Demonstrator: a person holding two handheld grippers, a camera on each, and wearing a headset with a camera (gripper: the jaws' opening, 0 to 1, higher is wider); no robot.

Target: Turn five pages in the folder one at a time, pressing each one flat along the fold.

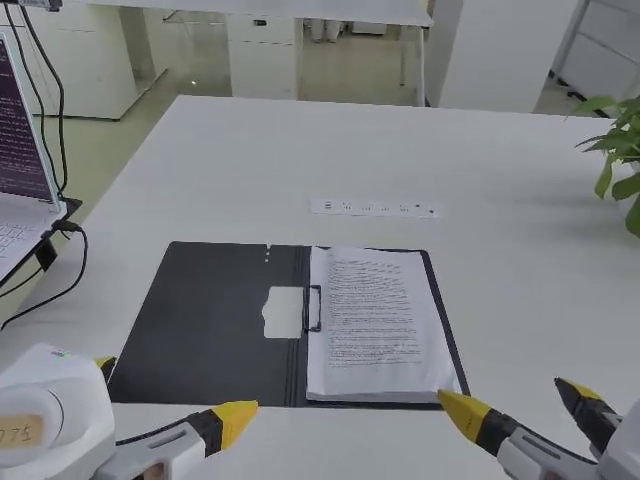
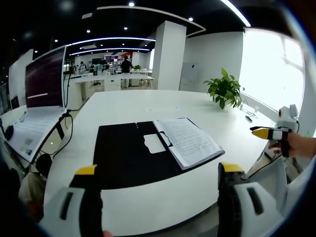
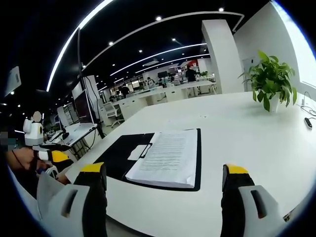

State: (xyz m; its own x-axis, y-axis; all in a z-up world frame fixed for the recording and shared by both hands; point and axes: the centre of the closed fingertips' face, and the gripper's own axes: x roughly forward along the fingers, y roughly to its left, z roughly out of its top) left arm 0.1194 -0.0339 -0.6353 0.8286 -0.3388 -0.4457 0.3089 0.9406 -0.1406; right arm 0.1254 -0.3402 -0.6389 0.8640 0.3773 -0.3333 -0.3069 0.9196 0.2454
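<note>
White table (image 1: 500, 170) in an open-plan office carries the black folder (image 1: 210, 320), which lies open by the near edge with its printed pages (image 1: 375, 320) stacked on the right half. Just nearer hover the left claw (image 1: 170, 392) and the right claw (image 1: 520, 402), both released and empty. A laptop (image 1: 20, 180) sits at the far left and a plant (image 1: 620, 150) at the far right.

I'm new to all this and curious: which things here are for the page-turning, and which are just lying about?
For the job: black folder, stack of pages, left tongs, right tongs, both open.
Lying about: laptop, potted plant, socket strip.
</note>
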